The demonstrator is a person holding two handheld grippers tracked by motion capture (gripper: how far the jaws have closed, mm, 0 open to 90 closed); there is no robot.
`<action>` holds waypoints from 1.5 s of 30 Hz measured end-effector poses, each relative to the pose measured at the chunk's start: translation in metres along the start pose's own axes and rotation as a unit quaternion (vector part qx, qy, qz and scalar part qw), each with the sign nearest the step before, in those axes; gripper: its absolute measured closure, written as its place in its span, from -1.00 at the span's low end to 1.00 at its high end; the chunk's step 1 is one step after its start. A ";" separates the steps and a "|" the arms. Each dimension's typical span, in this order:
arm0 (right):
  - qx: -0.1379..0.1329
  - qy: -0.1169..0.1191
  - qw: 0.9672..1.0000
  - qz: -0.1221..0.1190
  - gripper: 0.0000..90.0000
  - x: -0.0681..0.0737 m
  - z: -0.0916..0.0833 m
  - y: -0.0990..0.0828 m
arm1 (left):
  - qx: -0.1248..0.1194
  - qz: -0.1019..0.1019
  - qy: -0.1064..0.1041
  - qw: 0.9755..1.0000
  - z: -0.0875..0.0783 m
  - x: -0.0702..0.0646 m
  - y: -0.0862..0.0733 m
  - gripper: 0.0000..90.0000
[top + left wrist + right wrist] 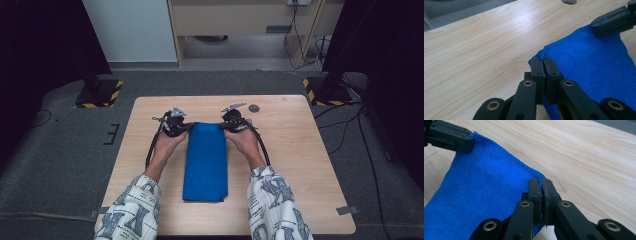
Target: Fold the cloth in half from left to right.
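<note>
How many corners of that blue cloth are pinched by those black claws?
2. The left claw grips the far left corner of the blue cloth; the right claw grips the far right corner. The near corners lie free.

Blue cloth (206, 160), pale wood-grain table (295, 165), black grippers, patterned white sleeves (274, 205)

Blue cloth (206, 160), folded long.
Lies lengthwise on desk (295, 165), near end flat; both far corners pinched and lifted.
</note>
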State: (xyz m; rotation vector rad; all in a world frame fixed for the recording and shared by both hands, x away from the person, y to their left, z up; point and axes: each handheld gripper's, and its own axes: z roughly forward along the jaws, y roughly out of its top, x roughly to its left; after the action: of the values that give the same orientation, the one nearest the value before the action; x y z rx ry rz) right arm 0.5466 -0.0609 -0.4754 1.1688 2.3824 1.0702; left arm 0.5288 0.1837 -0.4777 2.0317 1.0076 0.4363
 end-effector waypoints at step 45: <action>-0.026 -0.009 1.000 -0.015 0.95 -0.002 -0.027 0.029 | -0.030 0.020 0.018 0.999 -0.020 -0.005 0.032 0.95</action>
State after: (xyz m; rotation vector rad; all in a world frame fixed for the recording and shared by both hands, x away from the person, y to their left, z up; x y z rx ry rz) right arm 0.5501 -0.0645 -0.4366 1.1161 2.3367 1.0997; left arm 0.5300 0.1788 -0.4402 1.9991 0.9644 0.5211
